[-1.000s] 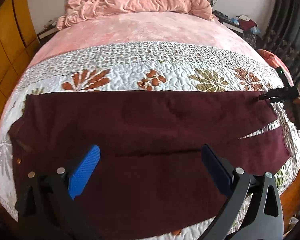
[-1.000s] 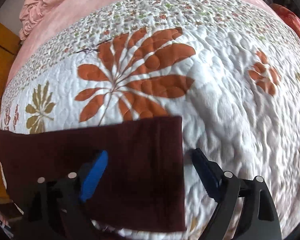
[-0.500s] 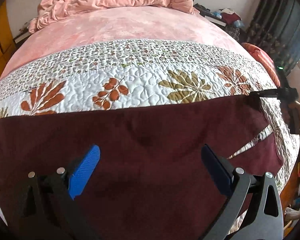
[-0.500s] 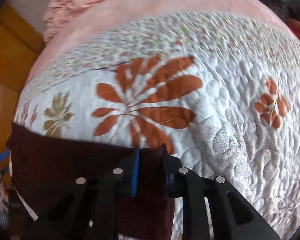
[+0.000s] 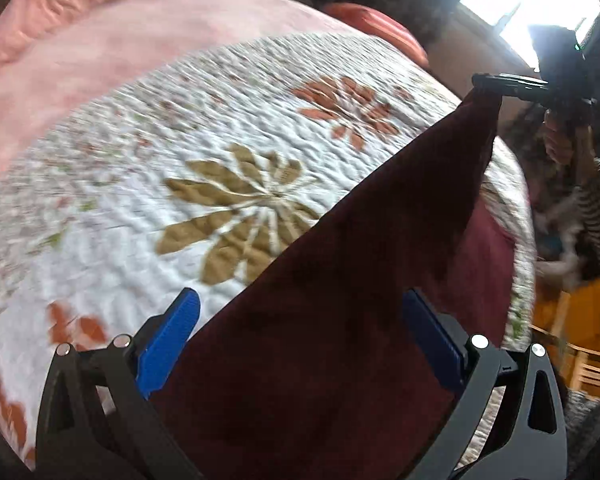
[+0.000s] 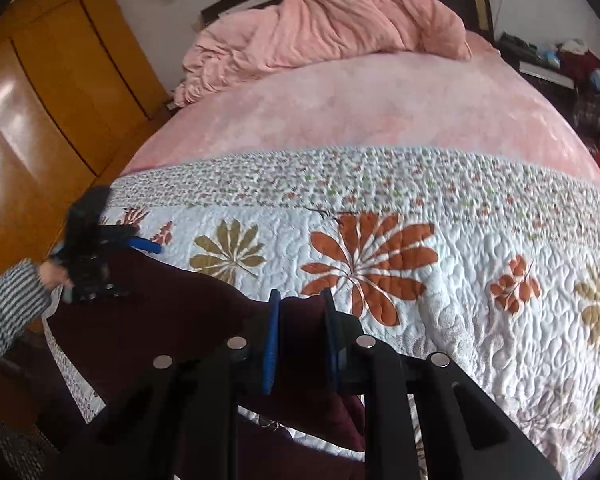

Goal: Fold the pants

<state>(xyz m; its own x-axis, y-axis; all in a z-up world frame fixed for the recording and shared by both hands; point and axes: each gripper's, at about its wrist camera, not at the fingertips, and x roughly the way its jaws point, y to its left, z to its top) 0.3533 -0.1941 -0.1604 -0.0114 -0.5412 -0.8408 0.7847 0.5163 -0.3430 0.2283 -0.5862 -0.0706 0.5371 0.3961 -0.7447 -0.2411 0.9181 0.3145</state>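
- The right gripper point(image 6: 298, 344) is clamped on a bunched corner of the dark maroon pants point(image 6: 172, 320), the cloth pinched between its blue pads point(image 6: 271, 340).
- From the left wrist view, that same gripper point(image 5: 485, 82) shows far ahead and to the right, holding the corner lifted clear of the bed so the fabric hangs down from it in a taut slope.
- The left gripper point(image 5: 300, 344) stands wide, its blue pads point(image 5: 168, 340) well apart, one on each side of the pants point(image 5: 340, 340); whether they touch the cloth, I cannot tell.
- Beneath and ahead of both grippers lies the floral quilt point(image 6: 460, 240), with the rest of the pants spread on its near edge.
- Beyond the quilt is a pink sheet point(image 6: 380, 108), and farthest from the grippers a crumpled pink blanket point(image 6: 332, 28).
- Left of the right gripper stands a wooden wardrobe point(image 6: 40, 100).
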